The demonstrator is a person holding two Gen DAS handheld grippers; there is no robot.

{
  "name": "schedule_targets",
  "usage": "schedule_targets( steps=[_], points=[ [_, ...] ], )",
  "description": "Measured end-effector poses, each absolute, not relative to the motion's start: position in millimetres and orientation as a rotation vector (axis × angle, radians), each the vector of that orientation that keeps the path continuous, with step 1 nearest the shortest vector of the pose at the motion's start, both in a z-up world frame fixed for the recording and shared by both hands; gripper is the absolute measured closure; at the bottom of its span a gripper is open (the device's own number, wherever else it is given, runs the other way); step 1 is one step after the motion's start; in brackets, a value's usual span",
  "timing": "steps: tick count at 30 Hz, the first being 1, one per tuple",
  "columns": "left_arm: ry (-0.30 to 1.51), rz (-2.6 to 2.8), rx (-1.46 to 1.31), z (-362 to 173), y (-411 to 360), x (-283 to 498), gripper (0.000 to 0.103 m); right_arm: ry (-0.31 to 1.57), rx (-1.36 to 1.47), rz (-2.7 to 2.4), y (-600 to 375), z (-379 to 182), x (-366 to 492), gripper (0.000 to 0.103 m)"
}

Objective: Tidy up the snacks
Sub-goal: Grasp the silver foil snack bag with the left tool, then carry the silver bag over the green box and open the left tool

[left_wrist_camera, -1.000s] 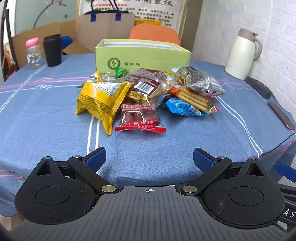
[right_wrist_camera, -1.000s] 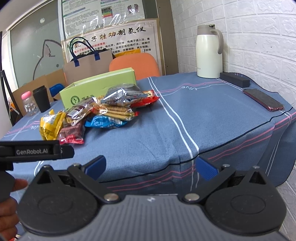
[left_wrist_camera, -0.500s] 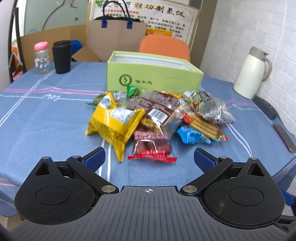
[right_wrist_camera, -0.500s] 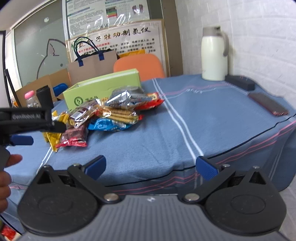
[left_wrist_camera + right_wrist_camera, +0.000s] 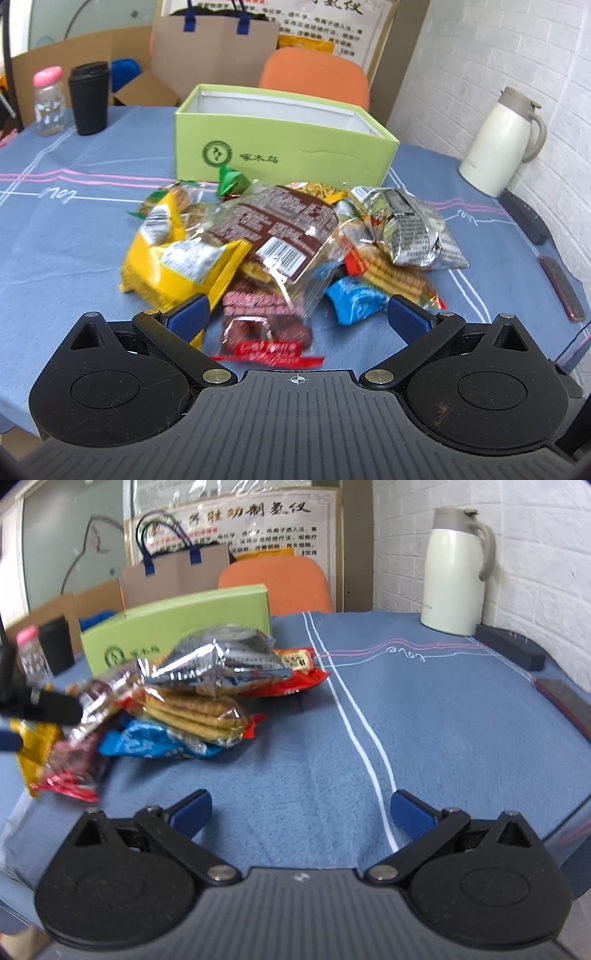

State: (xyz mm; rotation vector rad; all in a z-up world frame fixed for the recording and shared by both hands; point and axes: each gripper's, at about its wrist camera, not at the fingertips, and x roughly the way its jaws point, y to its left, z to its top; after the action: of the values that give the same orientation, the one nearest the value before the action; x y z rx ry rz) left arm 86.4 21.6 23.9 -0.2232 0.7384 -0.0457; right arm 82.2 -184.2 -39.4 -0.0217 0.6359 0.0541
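Note:
A pile of snack packets lies on the blue tablecloth in front of an open green box. In the left wrist view the pile holds a yellow packet, a brown packet, a red date packet, a silver packet, a biscuit packet and a blue packet. My left gripper is open, its jaws either side of the red date packet. My right gripper is open and empty over bare cloth, right of the pile. The green box stands behind it.
A white thermos stands at the back right by the brick wall. A phone and a dark case lie along the right table edge. A black cup and a pink-capped bottle stand at the back left.
Both grippers have moved forward over the table. The left one has come down close to the pile, around the red date packet. Both stay open.

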Motion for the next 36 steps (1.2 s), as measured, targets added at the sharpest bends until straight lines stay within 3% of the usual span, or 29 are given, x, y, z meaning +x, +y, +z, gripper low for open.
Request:
schedule_targets(
  steps=[8,11,14,18,23,29,31,32,33,36],
  points=[
    [0.771,-0.112,-0.199,29.0,12.2,111.9,0.011,0.568,-0.035,0.08,-188.5,-45.7,75.8,0.001],
    [0.754,-0.188,-0.216,41.6,11.8,126.9,0.011,0.629,0.016,0.13,-198.0,-33.3,84.9,0.001],
    [0.728,-0.275,-0.233,56.7,11.5,146.6,0.011,0.56,0.09,0.232,-208.3,-8.6,88.0,0.0],
    [0.742,-0.364,-0.27,66.7,6.9,183.7,0.011,0.473,-0.027,0.312,-194.7,15.9,107.0,0.001],
    [0.809,-0.42,-0.249,58.5,-8.4,213.0,0.017,0.497,-0.12,0.385,-180.4,13.0,147.5,0.001],
    [0.878,-0.432,-0.222,35.0,-16.5,228.9,0.035,0.545,-0.094,0.446,-165.6,3.3,177.8,0.001],
    [0.9,-0.452,-0.219,27.4,-18.6,232.4,0.049,0.558,-0.069,0.457,-162.0,0.5,183.8,0.001],
    [0.908,-0.473,-0.221,24.2,-19.4,233.8,0.054,0.563,-0.061,0.472,-160.2,0.4,186.2,0.003],
    [0.911,-0.504,-0.236,21.7,-19.2,234.5,0.065,0.561,-0.065,0.482,-157.2,1.2,187.2,0.007],
    [0.879,-0.518,-0.218,25.0,-17.6,231.9,0.07,0.541,-0.106,0.475,-150.4,8.0,182.3,0.021]
  ],
)
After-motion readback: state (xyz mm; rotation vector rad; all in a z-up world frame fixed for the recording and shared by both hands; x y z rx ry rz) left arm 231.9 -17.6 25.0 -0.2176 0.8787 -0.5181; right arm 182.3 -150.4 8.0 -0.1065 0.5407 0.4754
